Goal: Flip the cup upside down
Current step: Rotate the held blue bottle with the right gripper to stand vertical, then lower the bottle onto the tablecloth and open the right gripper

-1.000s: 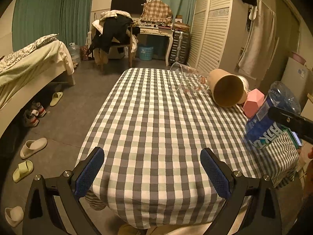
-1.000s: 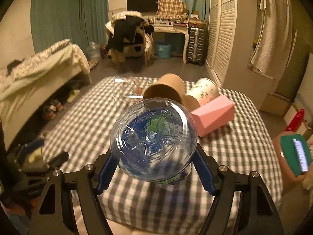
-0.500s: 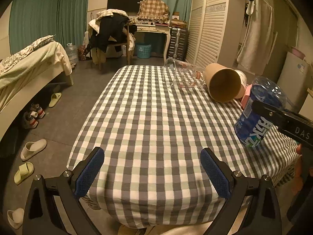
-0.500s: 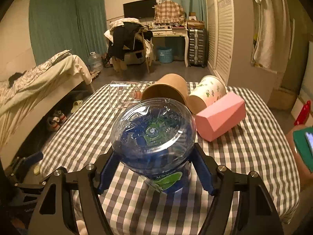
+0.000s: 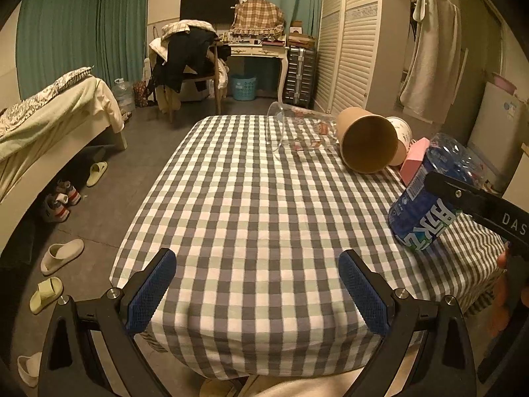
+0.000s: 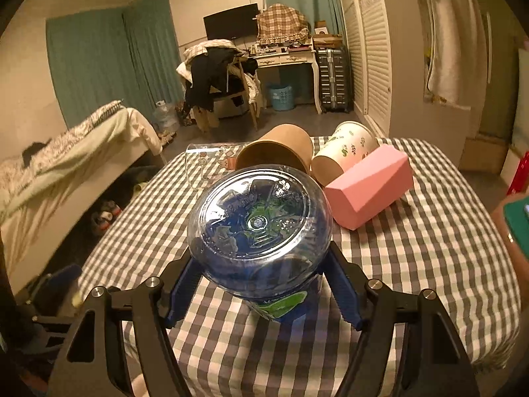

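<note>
My right gripper (image 6: 261, 284) is clamped on the blue plastic bottle (image 6: 261, 228), pads pressed to its labelled sides, and the bottle's dimpled base faces my camera, so it is already turned neck-down. In the left view it leans, its lower end at or just above the checked tablecloth (image 5: 251, 205); I cannot tell whether it touches. My left gripper (image 5: 256, 286) hangs spread wide with nothing in it, over the near table edge. As I read it, the step is to seat the bottle inverted on the cloth. A narrow neck is poor footing, so I would bring the body plumb first, lower until the cloth takes the weight, and only then ease the pads apart slowly, ready to re-close if it tips. Thin plastic flexes, so I squeeze no harder. The bottle stands toward the table's right side, with cloth all round it. Beyond it, near, lie the pink box (image 6: 370, 185), the brown paper cup (image 6: 276, 147) and the printed paper cup (image 6: 344, 152), both on their sides, and a clear glass cup (image 5: 297, 132) past them. Open cloth lies to the left and centre, so any correction should drift that way. A hand with a green phone (image 6: 517, 221) sits at the far right edge.
</note>
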`<state>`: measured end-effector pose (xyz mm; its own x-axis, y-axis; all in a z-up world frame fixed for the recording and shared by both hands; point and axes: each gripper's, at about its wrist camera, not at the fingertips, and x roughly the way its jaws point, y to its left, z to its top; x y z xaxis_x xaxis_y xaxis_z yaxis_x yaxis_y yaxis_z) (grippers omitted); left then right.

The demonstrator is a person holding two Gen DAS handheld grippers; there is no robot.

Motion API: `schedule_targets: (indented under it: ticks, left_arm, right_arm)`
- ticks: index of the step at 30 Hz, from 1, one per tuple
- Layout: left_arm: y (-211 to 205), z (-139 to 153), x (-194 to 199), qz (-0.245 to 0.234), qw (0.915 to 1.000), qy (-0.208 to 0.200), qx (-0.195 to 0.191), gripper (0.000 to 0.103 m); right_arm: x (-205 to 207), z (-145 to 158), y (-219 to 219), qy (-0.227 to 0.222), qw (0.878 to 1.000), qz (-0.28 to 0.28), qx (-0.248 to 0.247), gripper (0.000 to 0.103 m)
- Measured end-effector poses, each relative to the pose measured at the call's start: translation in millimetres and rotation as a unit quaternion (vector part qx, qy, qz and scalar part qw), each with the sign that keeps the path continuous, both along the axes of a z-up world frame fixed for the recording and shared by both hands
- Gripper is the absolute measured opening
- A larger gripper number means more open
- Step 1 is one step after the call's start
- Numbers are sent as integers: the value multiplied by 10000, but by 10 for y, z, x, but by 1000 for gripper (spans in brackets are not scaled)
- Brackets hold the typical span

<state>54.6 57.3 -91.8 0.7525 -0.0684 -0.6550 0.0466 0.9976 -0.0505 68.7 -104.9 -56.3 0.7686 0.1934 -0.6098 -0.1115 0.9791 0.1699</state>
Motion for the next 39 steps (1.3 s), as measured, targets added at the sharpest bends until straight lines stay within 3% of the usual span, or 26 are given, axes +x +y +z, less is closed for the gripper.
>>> schedule_targets:
  ticks: [14,23,29,30,32,39]
  left_arm:
    - [-200,178,-94,63,9998,-100,131,101]
    - [-397,217,-112,-103,9996,-138,222,101]
    - [-406,202,-115,-160,9994,-154,253,101]
    - [-400,202,-118,-155,9995,-158,246,101]
    - [-367,205,-117,-136,9996,-162,206,101]
    - [-342,256,-136,-153,9996,-208,142,101]
  right_arm:
    - [38,24,-145,-6,10000,71,69,75]
    - [97,37,-280,109,9990,127,412,75]
    - [157,39,-191,198,9993,206,238,76]
    - [150,47,-184,203,9994,194,218,78]
    - [121,76,-176,152,9994,193,239,95]
    - [-15,326,-223,-177,9998,-31,41,97]
